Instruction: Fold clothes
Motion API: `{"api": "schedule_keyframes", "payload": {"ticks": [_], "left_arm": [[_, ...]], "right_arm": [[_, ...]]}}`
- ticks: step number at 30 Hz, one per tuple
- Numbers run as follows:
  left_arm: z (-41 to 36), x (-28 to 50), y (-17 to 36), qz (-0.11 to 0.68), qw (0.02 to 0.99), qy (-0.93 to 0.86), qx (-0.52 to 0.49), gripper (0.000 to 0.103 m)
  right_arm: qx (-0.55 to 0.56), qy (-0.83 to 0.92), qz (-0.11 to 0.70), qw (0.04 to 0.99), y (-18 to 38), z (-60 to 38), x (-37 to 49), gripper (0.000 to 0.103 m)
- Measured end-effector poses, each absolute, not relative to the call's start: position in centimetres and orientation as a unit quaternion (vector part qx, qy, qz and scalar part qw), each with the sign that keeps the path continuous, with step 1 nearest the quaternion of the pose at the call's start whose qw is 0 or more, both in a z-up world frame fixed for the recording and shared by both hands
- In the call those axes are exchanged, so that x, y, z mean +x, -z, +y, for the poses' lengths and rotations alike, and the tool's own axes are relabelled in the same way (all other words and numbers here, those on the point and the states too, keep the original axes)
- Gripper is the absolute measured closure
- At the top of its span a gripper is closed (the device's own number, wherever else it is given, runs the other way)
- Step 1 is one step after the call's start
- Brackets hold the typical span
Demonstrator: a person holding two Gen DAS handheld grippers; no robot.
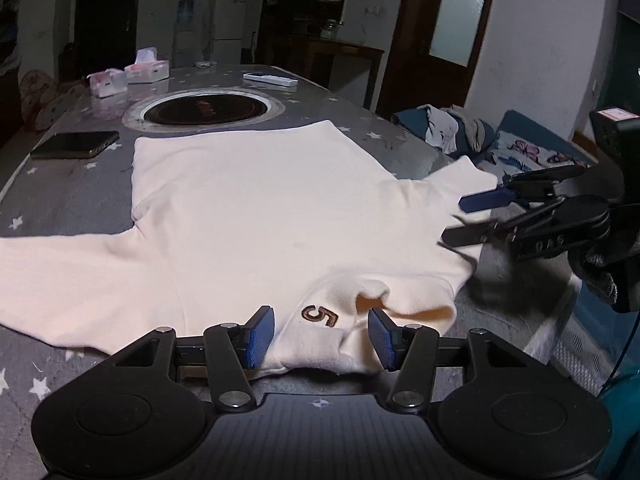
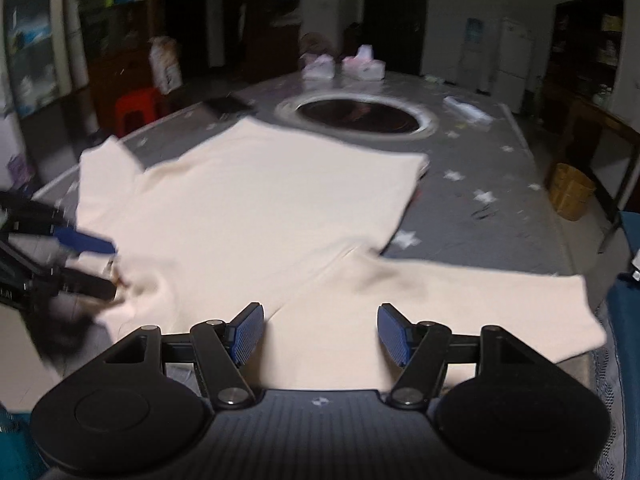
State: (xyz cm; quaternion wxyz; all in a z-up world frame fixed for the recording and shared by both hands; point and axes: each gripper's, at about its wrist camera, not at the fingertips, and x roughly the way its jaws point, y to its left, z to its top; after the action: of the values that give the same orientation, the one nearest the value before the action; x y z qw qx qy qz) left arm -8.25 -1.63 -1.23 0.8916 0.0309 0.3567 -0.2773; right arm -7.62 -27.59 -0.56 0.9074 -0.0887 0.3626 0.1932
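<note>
Shirt (image 1: 256, 208), cream, lies spread flat on table (image 1: 72, 196). Left wrist view: left gripper (image 1: 320, 338) stands half open astride the collar bearing a "5", pads not pressing it; right gripper (image 1: 472, 218) hovers parted over one sleeve. Right wrist view: right gripper (image 2: 320, 334) gapes above that sleeve, holding nothing.

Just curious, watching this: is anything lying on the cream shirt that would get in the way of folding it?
Nothing visible does. The cream shirt lies bare on the table; the phone and tissue boxes sit beyond its far edge.
</note>
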Motion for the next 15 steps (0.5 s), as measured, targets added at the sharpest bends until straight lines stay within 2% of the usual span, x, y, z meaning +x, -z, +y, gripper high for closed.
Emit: {"api": "schedule_keyframes", "payload": {"ticks": [7,15], "left_arm": [[-2.6,-7.4,-0.6,0.327,0.9,0.286,0.03,0.044],[-7.0,-6.5,-0.7,0.317,0.89,0.325,0.05,0.044]], "right_arm": [[-0.046,-0.15,0.346,0.925,-0.4,-30.5,-8.4,0.039],[0.021,0.005,0.346,0.938,0.3,-39.3,-6.5,0.049]]}}
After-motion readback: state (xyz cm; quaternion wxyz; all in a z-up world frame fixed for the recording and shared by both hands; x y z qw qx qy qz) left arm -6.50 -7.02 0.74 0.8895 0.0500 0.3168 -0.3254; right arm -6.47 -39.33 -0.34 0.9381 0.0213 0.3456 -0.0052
